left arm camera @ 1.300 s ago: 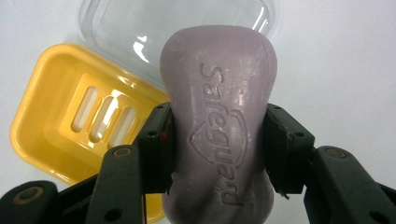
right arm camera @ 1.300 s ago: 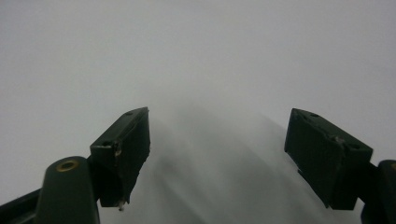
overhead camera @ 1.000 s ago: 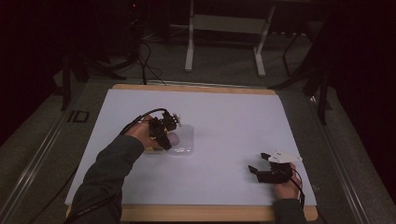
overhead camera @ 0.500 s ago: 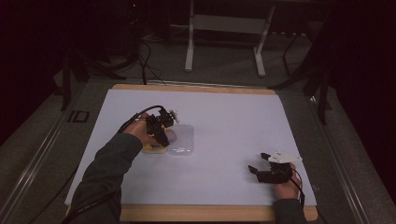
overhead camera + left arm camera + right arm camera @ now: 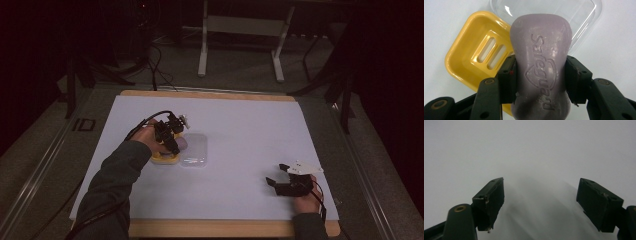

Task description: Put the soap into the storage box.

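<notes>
Left gripper view shows the left gripper (image 5: 540, 75) pinching a lilac embossed soap bar (image 5: 540, 62) above the yellow slotted plastic soap dish (image 5: 471, 60), beside its clear plastic lid (image 5: 579, 15), while the right gripper (image 5: 540, 202) rests spread over the white table (image 5: 250, 130).

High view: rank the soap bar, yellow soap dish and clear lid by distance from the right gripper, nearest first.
From the right gripper:
1. clear lid, right of the dish.
2. soap bar, in the left gripper.
3. yellow soap dish, leftmost.
</notes>
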Demonstrator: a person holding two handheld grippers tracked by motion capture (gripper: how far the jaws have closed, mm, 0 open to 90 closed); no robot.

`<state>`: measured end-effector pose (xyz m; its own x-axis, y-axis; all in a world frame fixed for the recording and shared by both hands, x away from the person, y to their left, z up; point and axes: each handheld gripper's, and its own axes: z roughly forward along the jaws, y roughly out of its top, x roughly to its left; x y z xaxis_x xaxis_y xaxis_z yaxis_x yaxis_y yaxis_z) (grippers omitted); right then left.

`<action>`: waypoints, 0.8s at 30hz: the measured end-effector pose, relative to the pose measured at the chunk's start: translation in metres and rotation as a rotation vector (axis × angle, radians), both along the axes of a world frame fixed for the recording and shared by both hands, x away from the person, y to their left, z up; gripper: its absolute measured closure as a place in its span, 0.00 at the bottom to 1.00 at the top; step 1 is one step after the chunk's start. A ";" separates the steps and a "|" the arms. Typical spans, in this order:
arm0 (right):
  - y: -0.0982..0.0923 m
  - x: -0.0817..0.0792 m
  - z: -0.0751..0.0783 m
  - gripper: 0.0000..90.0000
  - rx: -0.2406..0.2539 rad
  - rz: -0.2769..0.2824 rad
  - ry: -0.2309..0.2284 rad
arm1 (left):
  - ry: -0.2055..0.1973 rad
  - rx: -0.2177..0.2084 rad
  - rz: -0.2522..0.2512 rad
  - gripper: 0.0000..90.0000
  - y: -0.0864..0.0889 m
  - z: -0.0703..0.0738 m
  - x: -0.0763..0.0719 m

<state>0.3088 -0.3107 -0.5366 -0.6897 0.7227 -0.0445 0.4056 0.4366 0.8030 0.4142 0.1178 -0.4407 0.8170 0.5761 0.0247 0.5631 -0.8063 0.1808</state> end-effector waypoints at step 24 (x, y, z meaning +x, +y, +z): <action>0.000 0.000 0.000 0.24 -0.002 0.000 -0.002 | -0.020 -0.011 0.072 0.56 0.009 0.002 0.012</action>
<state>0.3085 -0.3105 -0.5366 -0.6899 0.7223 -0.0473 0.4036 0.4382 0.8032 0.4263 0.1270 -0.4390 0.7729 0.6336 0.0343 0.6157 -0.7619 0.2011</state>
